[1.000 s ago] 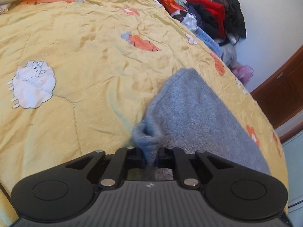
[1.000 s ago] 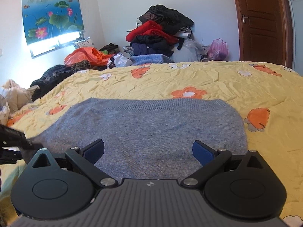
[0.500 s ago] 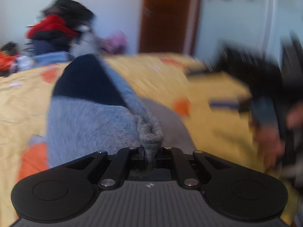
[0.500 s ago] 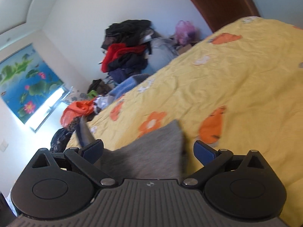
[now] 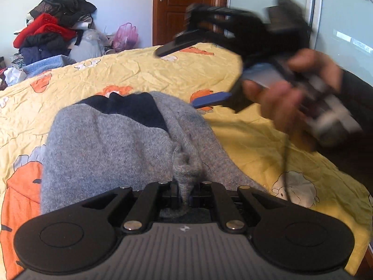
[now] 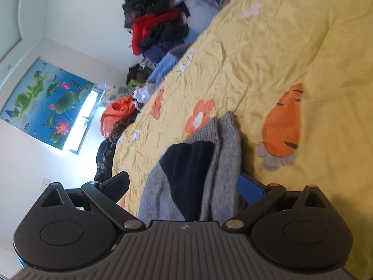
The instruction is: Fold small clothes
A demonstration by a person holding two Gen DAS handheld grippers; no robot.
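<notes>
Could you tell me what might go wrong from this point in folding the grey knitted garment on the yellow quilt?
The left gripper pinches only a small bunched nub of the grey knitted garment with a dark navy panel, so the knit may slip free or stretch. The folded layers look uneven and rumpled, so the fold could end up crooked. The open right gripper hangs close above the garment and could snag or drag it.

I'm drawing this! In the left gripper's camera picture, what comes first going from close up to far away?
Left gripper, shut on the grey sweater → yellow quilt → pile of clothes → brown door.
</notes>
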